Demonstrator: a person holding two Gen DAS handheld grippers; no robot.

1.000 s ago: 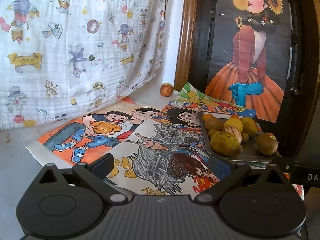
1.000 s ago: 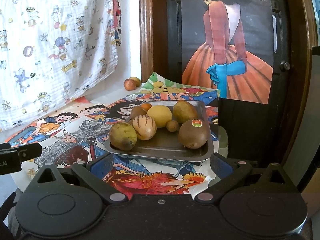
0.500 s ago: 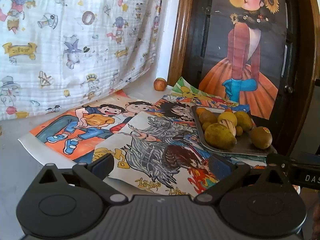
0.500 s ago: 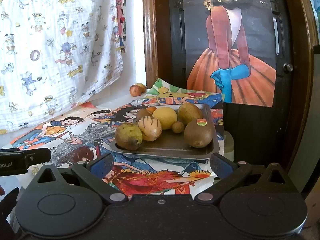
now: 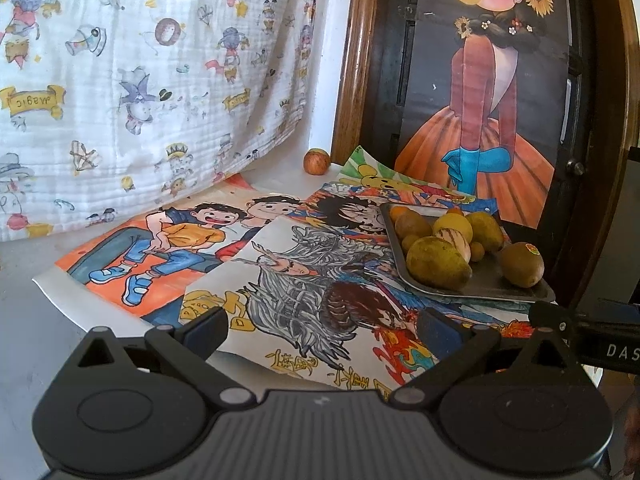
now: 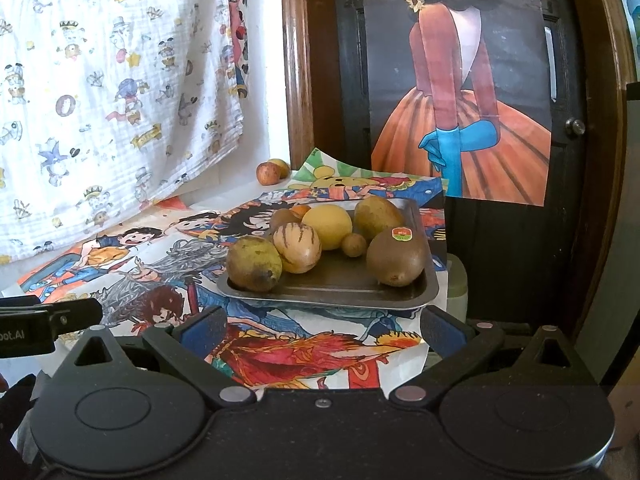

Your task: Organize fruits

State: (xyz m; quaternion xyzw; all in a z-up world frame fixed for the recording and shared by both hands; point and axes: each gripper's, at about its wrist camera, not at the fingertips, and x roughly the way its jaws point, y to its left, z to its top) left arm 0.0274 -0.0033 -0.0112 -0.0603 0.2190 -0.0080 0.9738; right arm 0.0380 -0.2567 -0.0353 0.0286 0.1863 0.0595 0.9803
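Observation:
A grey metal tray holds several fruits: a green-brown mango, a striped melon, a yellow round fruit, a kiwi with a sticker. A small apple lies loose at the back by the wooden frame, with another small fruit behind it. My left gripper is open over the drawings, left of the tray. My right gripper is open just before the tray's front edge. Both are empty.
Colourful drawings cover the table. A printed white cloth hangs at the back left. A dark door with a poster of a girl stands behind the tray. The table's right edge falls just beyond the tray.
Both grippers have drawn back slightly and tilted up; the tray and fruits sit a little lower and further off in view. Both stay open. No fruit has moved.

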